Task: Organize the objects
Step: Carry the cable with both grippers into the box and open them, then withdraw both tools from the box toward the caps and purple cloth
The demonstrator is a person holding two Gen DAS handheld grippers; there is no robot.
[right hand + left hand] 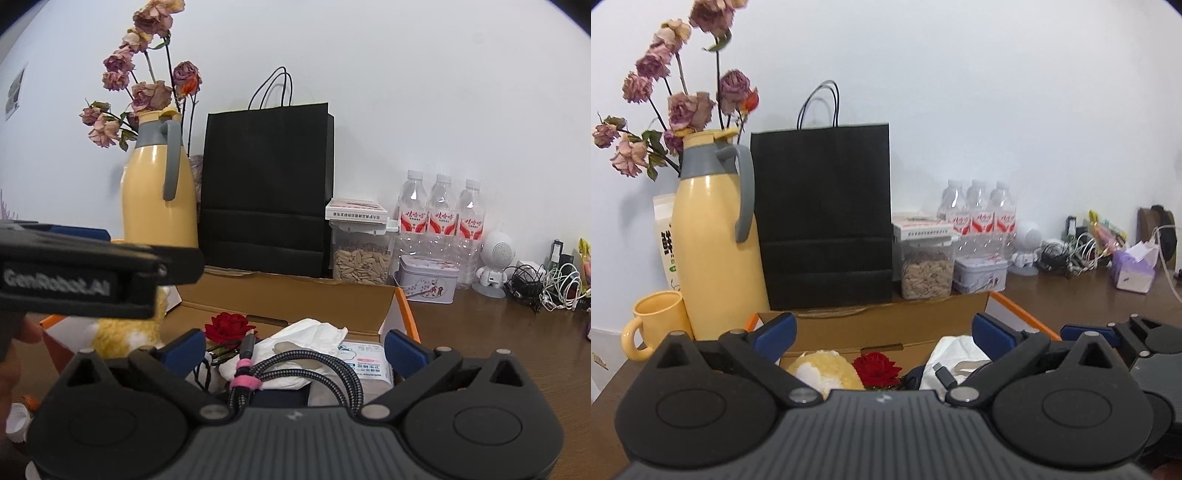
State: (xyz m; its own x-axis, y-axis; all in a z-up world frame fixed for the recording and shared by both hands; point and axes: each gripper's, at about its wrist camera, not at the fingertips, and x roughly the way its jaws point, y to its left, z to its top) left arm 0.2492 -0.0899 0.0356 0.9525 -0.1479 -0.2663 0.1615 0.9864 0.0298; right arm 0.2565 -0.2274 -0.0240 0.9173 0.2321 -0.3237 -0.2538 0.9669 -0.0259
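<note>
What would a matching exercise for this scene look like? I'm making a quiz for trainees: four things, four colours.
Things:
1. jug
2. paper bag
3. rose
4. cable tie

Colours:
A. black
B. pink
C. yellow
D. red

Pairs: 1-C, 2-A, 3-D, 4-B

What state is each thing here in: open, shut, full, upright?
Left gripper: open, nothing between its fingers.
Right gripper: open, nothing between its fingers.
Brown cardboard box: flaps open, items inside.
Black paper bag: upright.
Yellow thermos jug: upright, lid on.
Braided black cable: coiled, bound with a pink strap, lying in the box.
Clear seed container: lid shut, partly filled.
</note>
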